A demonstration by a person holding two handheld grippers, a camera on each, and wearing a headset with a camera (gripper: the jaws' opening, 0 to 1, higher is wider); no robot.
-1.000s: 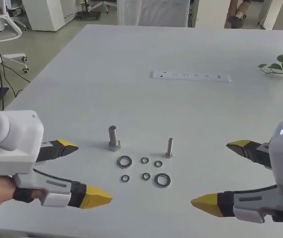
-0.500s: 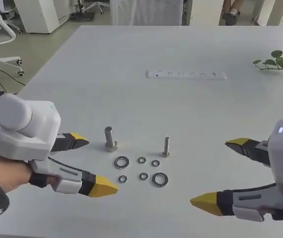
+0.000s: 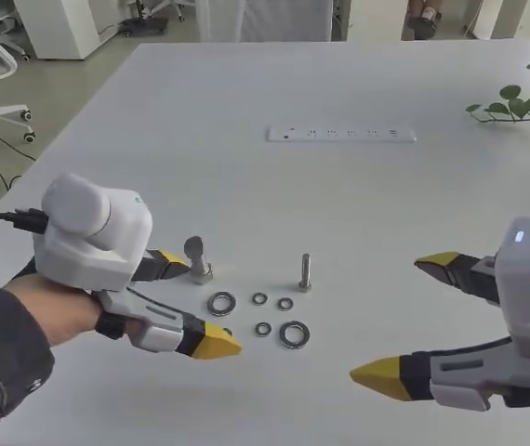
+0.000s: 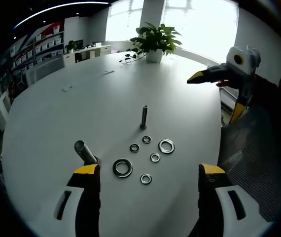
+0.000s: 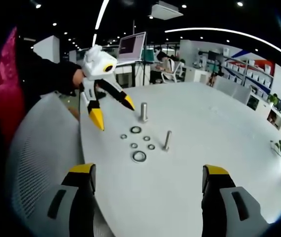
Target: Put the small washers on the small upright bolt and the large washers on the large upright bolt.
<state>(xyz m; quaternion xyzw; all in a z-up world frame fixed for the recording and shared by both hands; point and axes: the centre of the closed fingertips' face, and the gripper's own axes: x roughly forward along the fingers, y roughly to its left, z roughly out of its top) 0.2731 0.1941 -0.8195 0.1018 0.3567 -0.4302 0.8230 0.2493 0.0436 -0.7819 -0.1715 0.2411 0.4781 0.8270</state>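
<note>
step: approach for the first pick; by my read no washer is on either bolt yet.
left gripper point(image 5: 115, 117): jaws spread, nothing held. Enters from 8 o'clock in the head view. Far jaw tip is just beside the large bolt point(image 3: 196, 255), near jaw tip at the 8 o'clock edge of the washer cluster.
right gripper point(image 3: 384, 318): jaws spread, empty. Hovers at 3 o'clock of the cluster, well apart from it.
large bolt: stands on its head on the table point(image 3: 246, 167), at 9 o'clock of the small bolt point(image 3: 305, 272); shank bare.
small bolt: upright, shank bare.
large washers point(image 3: 220, 303): two, flat on the table. One is at 5 o'clock of the large bolt, near it, and lies between the jaws in the left gripper view. The other is at 6 o'clock of the small bolt.
small washers point(image 3: 259, 298): four counted in the left gripper view, flat, scattered between the two large ones, none touching.
background: power strip point(image 3: 339, 135) at 12 o'clock, well apart.
next move (judgement): the left gripper is best placed for the large washer by the large bolt. It needs to drop low, tilt so one tip gets under or against the rim, and close. Then lift, centre the hole over the large bolt and let go.
risk (judgement): a thin flat ring may slide instead of lifting, and the far jaw could knock the large bolt over.
</note>
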